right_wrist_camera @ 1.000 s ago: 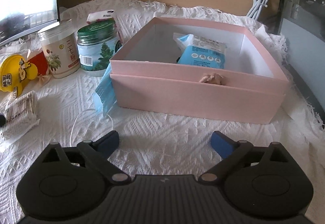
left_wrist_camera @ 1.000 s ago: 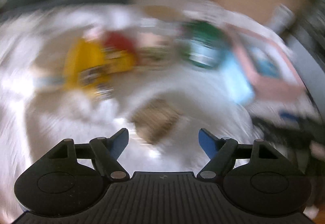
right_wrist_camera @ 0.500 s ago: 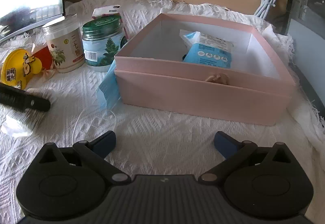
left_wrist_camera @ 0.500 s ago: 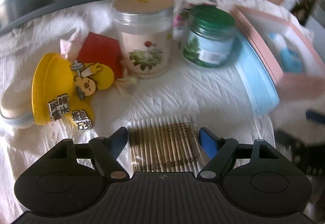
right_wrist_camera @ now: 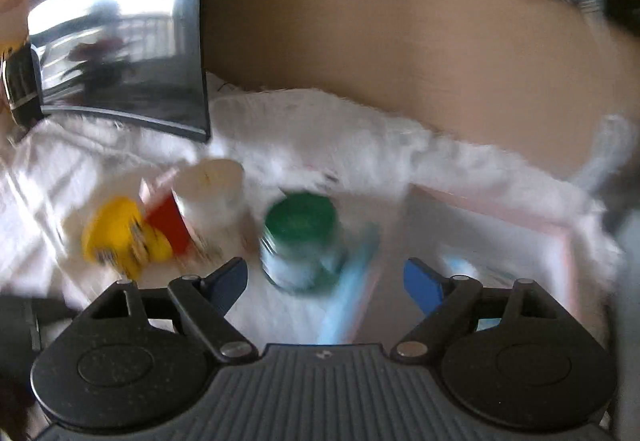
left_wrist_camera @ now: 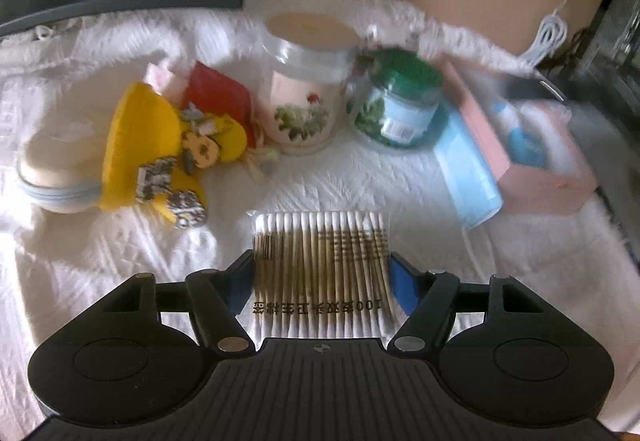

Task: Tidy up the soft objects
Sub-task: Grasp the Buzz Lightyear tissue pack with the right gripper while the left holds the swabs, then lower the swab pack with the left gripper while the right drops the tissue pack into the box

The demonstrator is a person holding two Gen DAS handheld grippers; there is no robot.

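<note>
Left gripper (left_wrist_camera: 322,281): jaws have just been closing, blue pads flanking a clear flat packet of wooden cotton swabs (left_wrist_camera: 322,261) on the white quilted cloth (left_wrist_camera: 360,177); pads seem to touch its edges, grip unsure. Right gripper (right_wrist_camera: 325,277): jaws wide but just narrowing, empty, above a green-lidded jar (right_wrist_camera: 300,241); view blurred. Pink cardboard box (left_wrist_camera: 536,177) lies right.

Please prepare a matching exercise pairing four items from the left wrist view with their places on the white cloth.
Items:
1. cotton swab pack
2. green-lidded jar
3. yellow pouch
4. blue face mask

Places:
A. leaning against the pink box
B. between the left tongs
C. right of the white jar
D. beside the beige zip case

Pairs: 1-B, 2-C, 3-D, 4-A
</note>
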